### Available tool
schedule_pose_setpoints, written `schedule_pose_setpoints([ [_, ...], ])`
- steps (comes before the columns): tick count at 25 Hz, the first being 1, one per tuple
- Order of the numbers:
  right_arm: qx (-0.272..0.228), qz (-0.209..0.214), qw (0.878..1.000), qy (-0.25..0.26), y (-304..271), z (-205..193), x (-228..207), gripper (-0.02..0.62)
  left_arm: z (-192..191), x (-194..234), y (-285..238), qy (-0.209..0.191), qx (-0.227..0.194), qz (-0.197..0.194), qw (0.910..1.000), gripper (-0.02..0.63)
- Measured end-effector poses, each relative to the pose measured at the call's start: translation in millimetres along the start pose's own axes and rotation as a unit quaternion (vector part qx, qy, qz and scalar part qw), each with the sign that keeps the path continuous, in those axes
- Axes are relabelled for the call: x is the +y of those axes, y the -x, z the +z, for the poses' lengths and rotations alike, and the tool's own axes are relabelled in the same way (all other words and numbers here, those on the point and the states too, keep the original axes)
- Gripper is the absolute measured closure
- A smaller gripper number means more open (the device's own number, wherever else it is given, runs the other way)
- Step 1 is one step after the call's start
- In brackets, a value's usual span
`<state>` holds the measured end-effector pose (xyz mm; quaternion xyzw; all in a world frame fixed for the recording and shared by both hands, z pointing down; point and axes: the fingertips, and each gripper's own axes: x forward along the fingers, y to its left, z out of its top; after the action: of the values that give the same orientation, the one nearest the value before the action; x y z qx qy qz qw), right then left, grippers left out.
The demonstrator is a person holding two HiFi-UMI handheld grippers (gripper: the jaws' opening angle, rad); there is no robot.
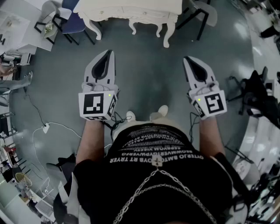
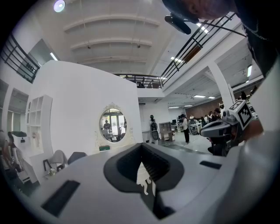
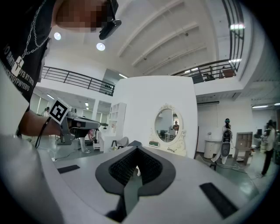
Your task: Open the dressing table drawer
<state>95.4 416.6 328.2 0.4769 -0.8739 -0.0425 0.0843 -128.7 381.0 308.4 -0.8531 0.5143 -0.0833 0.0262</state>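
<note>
The left gripper (image 1: 109,52) is held out in front of the body, jaws pressed together, and nothing is caught between them. The right gripper (image 1: 186,58) is carried alongside, well apart from it, and its jaws too are seen closed on nothing. Both are pointed almost level toward the dressing table (image 1: 131,6), which is found at the top of the head view, white, on curved legs, and well clear of both tips. Its drawer (image 1: 146,11) is set in the front apron, and no gap can be made out around it. In the gripper views an oval mirror (image 3: 166,125) is shown above the table, against a white wall. Grey floor (image 1: 144,65) is spread between grippers and table, and a dark chair (image 1: 70,19) is parked to the table's left.
</note>
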Motion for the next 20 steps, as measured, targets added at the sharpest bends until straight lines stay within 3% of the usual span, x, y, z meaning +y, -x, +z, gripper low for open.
schedule_pose_setpoints([
  [10, -0.001, -0.065, 0.998, -0.028, 5.9, 15.8, 105.7, 0.594, -36.2, 38.9, 72.9, 0.009, -0.002, -0.051, 0.9987, 0.601],
  [14, 0.006, -0.098, 0.994, -0.039, 15.1, 16.5, 123.6, 0.594, -38.2, 49.3, 85.6, 0.016, -0.014, -0.067, 0.9976, 0.601],
  [20, 0.012, -0.116, 0.993, -0.031, 25.0, 16.9, 132.0, 0.594, -49.9, 49.7, 92.3, 0.017, -0.017, -0.077, 0.9968, 0.601],
])
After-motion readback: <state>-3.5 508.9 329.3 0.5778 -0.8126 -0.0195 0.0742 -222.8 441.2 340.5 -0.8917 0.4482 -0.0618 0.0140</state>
